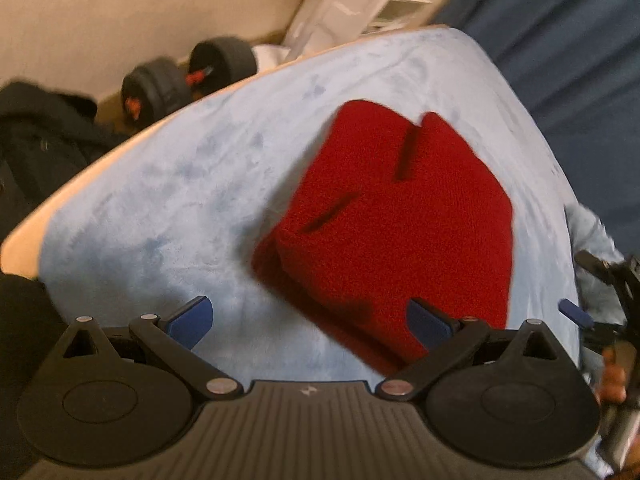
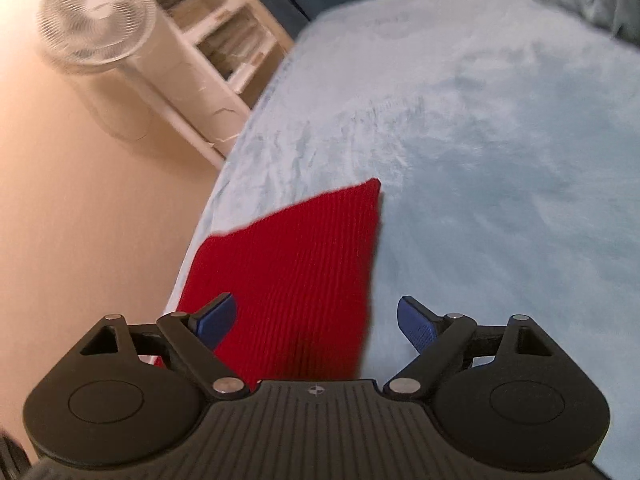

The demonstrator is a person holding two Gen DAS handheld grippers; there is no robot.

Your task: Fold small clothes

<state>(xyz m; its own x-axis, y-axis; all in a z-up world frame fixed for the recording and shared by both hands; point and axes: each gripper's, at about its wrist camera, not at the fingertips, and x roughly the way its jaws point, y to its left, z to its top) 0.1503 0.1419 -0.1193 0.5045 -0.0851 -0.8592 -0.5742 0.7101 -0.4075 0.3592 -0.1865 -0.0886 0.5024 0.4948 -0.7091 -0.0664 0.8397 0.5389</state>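
Red knitted garment (image 1: 392, 216), small and apparently already folded into a thick block with layered edges and two dark slits showing on top, is seen lying flat on a pale blue fleece blanket (image 1: 168, 208) that covers a bed, close to the blanket's near edge. In the right wrist view the same red knit (image 2: 296, 280) is seen as a ribbed slab with one sharp corner pointing away, lying right at the edge of the bed beside a bare beige floor (image 2: 88, 200). The left gripper (image 1: 310, 322) is held above the garment's near corner with its blue-padded fingers (image 1: 192, 320) spread wide apart and nothing clamped between them. The right gripper (image 2: 316, 320) is likewise held with its fingers well apart; the red cloth is seen between and beneath them, but no pad is pressed on it. Both views are blurred, so fine detail of the folds cannot be told. Further out, a white standing fan (image 2: 96, 16) and white shelves (image 2: 224, 40) are seen by the wall, dark dumbbells (image 1: 188, 76) and a black garment (image 1: 44, 132) beside the bed, and a blue curtain (image 1: 568, 40) behind. As a judgement, the fold could be undone if only the top layer were pinched, and the garment could be pushed off the bed edge if it were dragged sideways over the slippery fleece.
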